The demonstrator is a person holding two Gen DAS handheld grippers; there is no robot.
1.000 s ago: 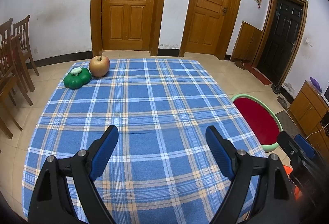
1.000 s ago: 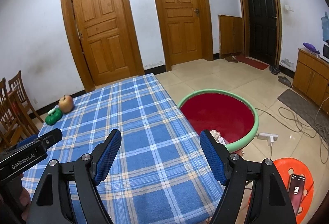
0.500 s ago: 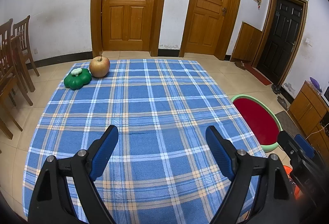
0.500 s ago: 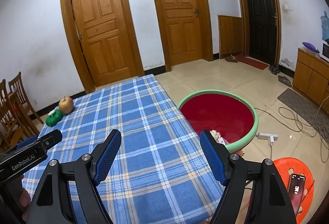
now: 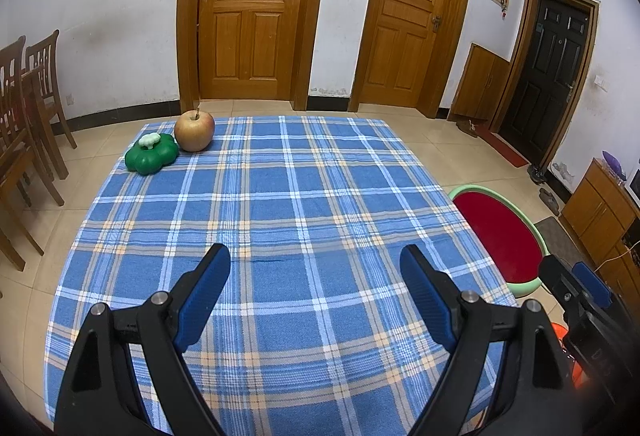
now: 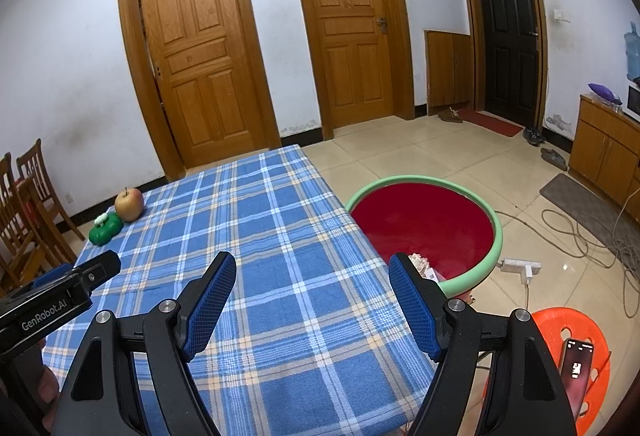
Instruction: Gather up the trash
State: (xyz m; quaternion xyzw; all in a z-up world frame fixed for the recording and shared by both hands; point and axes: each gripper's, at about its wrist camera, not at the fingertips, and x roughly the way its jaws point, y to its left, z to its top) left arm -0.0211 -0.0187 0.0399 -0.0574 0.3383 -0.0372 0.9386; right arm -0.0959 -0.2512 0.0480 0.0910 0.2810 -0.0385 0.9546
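Observation:
A blue plaid tablecloth (image 5: 304, 203) covers the table. At its far left corner stand an apple (image 5: 194, 131) and a green pumpkin-shaped toy (image 5: 151, 153), seen small in the right wrist view as apple (image 6: 129, 204) and toy (image 6: 105, 228). My left gripper (image 5: 315, 256) hangs open over the near middle of the cloth, nothing between its fingers. My right gripper (image 6: 311, 262) is open too, above the cloth's right edge. A red basin with a green rim (image 6: 424, 220) sits on the floor right of the table, with crumpled paper (image 6: 420, 264) at its near edge.
Wooden chairs (image 5: 28, 107) stand left of the table. An orange stool (image 6: 600, 340) holding a phone (image 6: 576, 364) is at the lower right. A power strip (image 6: 520, 267) and cables (image 6: 592, 232) lie on the tiled floor. Wooden doors line the far wall.

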